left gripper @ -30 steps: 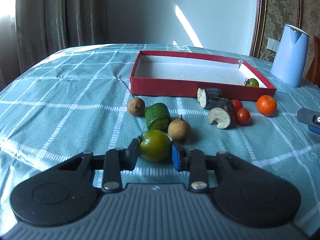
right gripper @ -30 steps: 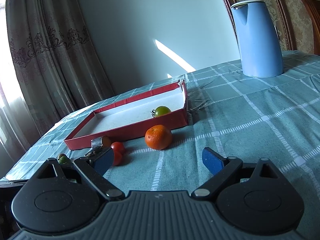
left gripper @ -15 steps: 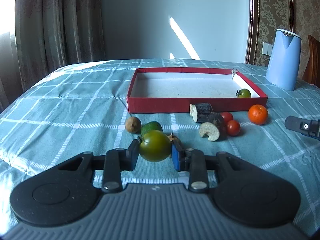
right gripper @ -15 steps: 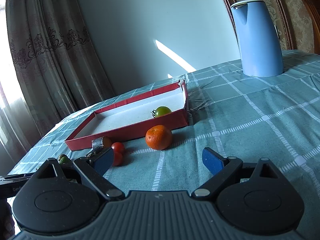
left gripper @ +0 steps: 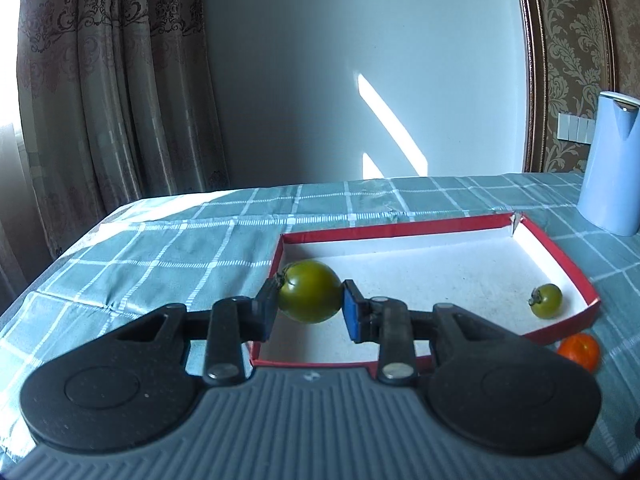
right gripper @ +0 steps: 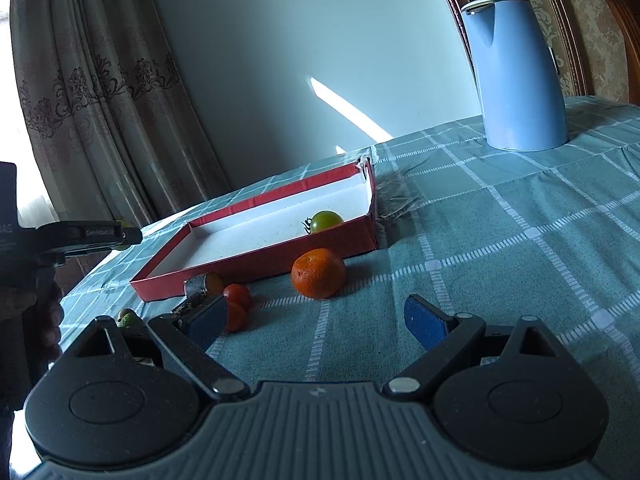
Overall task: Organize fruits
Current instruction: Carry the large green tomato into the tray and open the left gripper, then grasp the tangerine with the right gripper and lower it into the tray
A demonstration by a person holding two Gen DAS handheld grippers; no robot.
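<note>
One green tomato (left gripper: 310,297), pinched in the left claw (left gripper: 309,311), had risen from the counter (left gripper: 160,256) to above the tray (left gripper: 552,250); release seemed next. Right claw (right gripper: 312,322) gaped empty.

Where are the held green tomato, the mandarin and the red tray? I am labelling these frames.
held green tomato (left gripper: 310,297), left wrist view, middle of its skin between the jaws.
mandarin (right gripper: 318,273), right wrist view, centre of its peel.
red tray (right gripper: 256,264), right wrist view, its near outer wall.

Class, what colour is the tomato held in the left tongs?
Dark olive green tomato, clearest in the left wrist view, clamped by the left tongs.
</note>
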